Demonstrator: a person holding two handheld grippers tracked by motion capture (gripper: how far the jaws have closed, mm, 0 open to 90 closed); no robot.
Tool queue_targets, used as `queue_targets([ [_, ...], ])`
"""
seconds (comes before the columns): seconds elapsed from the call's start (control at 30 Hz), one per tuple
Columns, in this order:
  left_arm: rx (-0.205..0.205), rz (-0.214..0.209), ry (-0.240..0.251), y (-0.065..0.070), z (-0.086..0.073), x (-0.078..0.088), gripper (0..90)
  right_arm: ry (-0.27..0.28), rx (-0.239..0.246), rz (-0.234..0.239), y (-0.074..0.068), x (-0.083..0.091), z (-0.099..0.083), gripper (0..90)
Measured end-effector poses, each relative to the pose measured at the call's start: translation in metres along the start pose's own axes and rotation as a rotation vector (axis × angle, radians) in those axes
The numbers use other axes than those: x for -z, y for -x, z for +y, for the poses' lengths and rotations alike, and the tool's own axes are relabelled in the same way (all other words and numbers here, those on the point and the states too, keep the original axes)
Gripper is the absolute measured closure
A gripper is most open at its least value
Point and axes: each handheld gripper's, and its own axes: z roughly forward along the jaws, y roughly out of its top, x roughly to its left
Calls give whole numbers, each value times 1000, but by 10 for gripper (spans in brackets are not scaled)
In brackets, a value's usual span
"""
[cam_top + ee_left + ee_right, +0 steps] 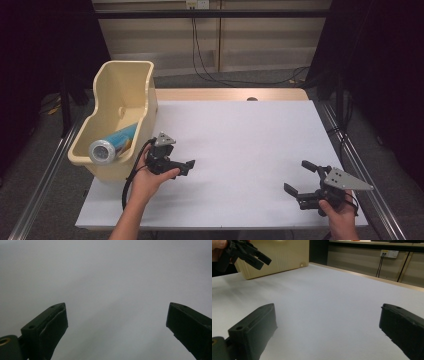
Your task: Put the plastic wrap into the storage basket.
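The left gripper (189,164) is hovering over the white table (240,145) just beside the cream bin (125,90), at about 8 o'clock on the table, with its jaws standing wide apart and holding nothing. The right gripper (299,177) is waiting near 4 o'clock, also wide open and holding nothing. A blue tube with a silver cap (111,145), maybe a can, is lying tilted inside the bin.
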Motion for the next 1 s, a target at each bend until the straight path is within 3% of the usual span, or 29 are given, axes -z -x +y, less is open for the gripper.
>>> queue_targets([
  [0.07, -42, 7, 50, 4, -7, 3, 21, -2, -1, 0, 0, 0, 0, 10],
  [0.13, -41, 8, 65, 6, -10, 4, 21, -3, -1, 1, -1, 0, 0, 10],
  [0.23, -49, 16, 138, 8, -18, 9, 21, -3, -1, 0, -1, -1, 0, 10],
  [0.27, -49, 16, 138, 8, -18, 9, 21, -3, -1, 0, -1, -1, 0, 10],
  [0.3, -50, 15, 186, 8, -22, 13, 21, -3, 0, 1, -1, -1, 0, 10],
  [0.43, -47, 25, 255, 7, -26, 19, 20, -2, 0, 3, -1, -1, 0, 10],
  [0.57, -58, 13, 287, 8, -29, 22, 17, -3, 3, 4, -2, -1, 0, 10],
  [0.83, -91, 4, 398, 13, -36, 31, 9, -3, 5, 4, -2, -2, 0, 10],
  [1.0, -87, 6, 422, 15, -39, 32, 2, -1, 8, 5, -3, -2, 1, 10],
])
